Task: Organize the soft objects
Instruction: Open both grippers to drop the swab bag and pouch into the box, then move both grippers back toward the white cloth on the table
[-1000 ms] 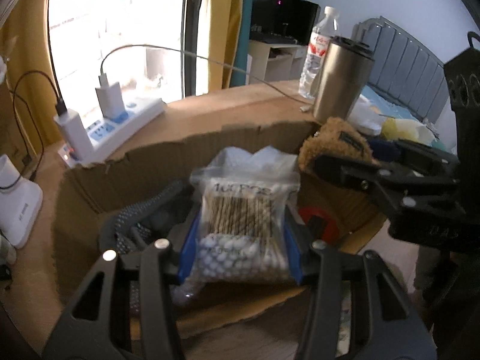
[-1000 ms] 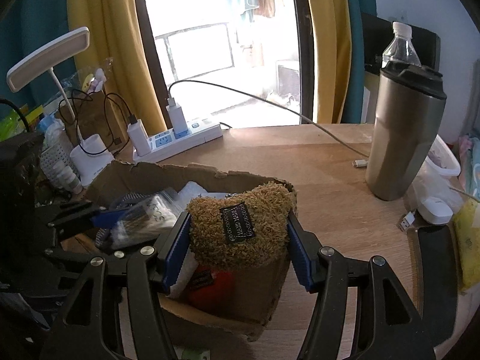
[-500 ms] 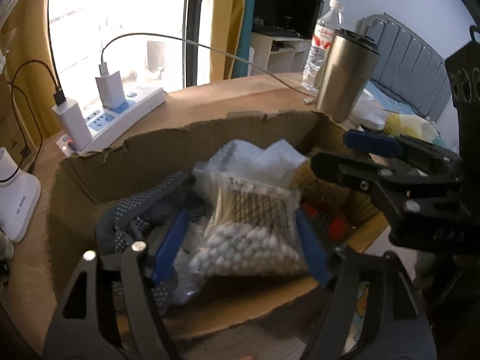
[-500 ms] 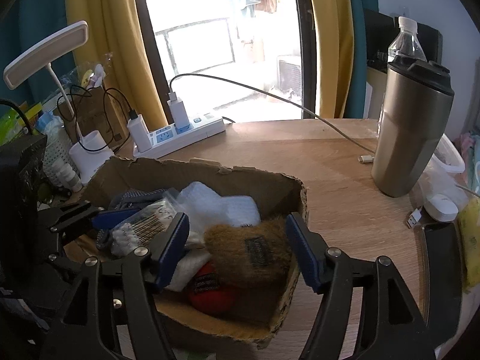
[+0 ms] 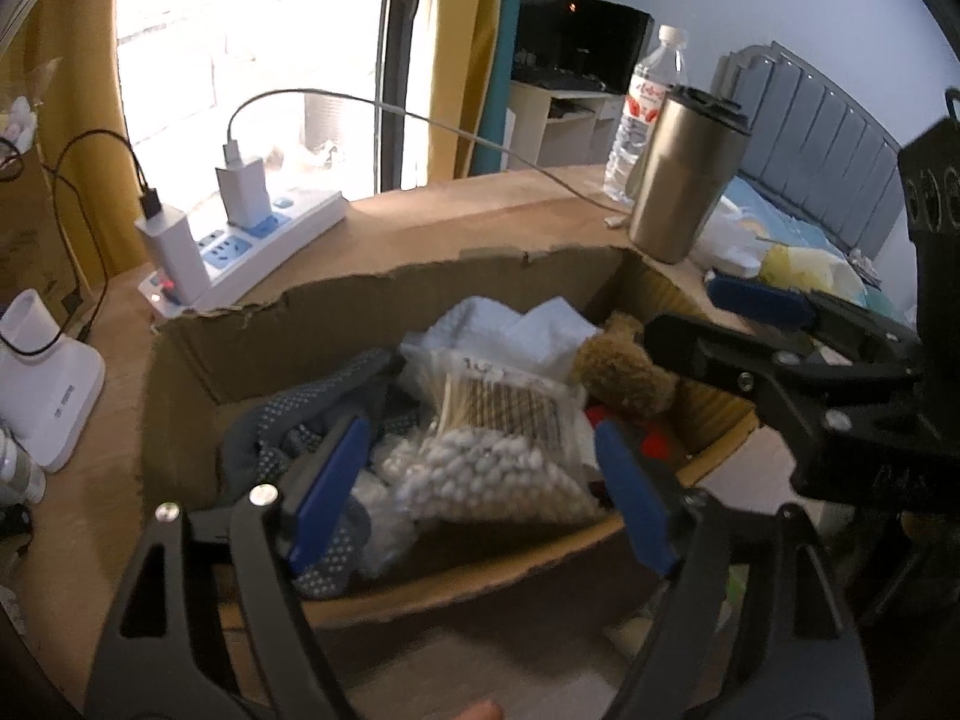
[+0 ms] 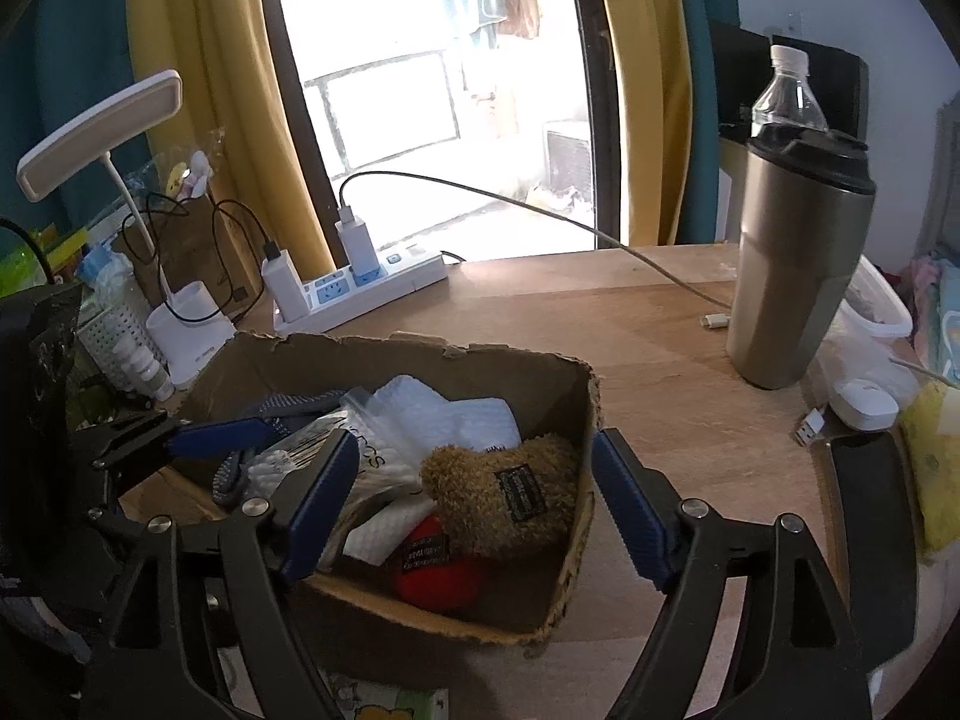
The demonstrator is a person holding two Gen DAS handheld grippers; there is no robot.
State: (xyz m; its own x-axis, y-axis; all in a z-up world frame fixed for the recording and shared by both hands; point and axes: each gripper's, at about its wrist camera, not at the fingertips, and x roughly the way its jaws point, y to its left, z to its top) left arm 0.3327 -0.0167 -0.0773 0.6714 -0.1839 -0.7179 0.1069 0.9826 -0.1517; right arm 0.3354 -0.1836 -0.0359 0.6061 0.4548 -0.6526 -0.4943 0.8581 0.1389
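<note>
Two black claws with blue pads hover at the near edge of a torn brown cardboard box [image 6: 576,414] on a wooden bench [image 6: 660,348]. The left claw [image 5: 480,483] stands spread, its jaws having just been opening; the clear plastic bag of cotton swabs [image 5: 498,450] lies in the box between the pads, free of both. The right claw [image 6: 471,489] is likewise spread after opening, and the fuzzy brown plush pouch with a black label [image 6: 510,492] rests inside the box against its right wall, untouched. Beneath the pouch sits a red soft ball [image 6: 435,570]; behind it lie white folded cloths [image 6: 456,420], and a grey dotted glove [image 5: 282,426] fills the box's left side. Farther back on the bench stand a steel tumbler with a black lid [image 6: 798,270], a white power strip with chargers [image 6: 360,288] and a clear water bottle [image 6: 789,96] before the bright window.
</note>
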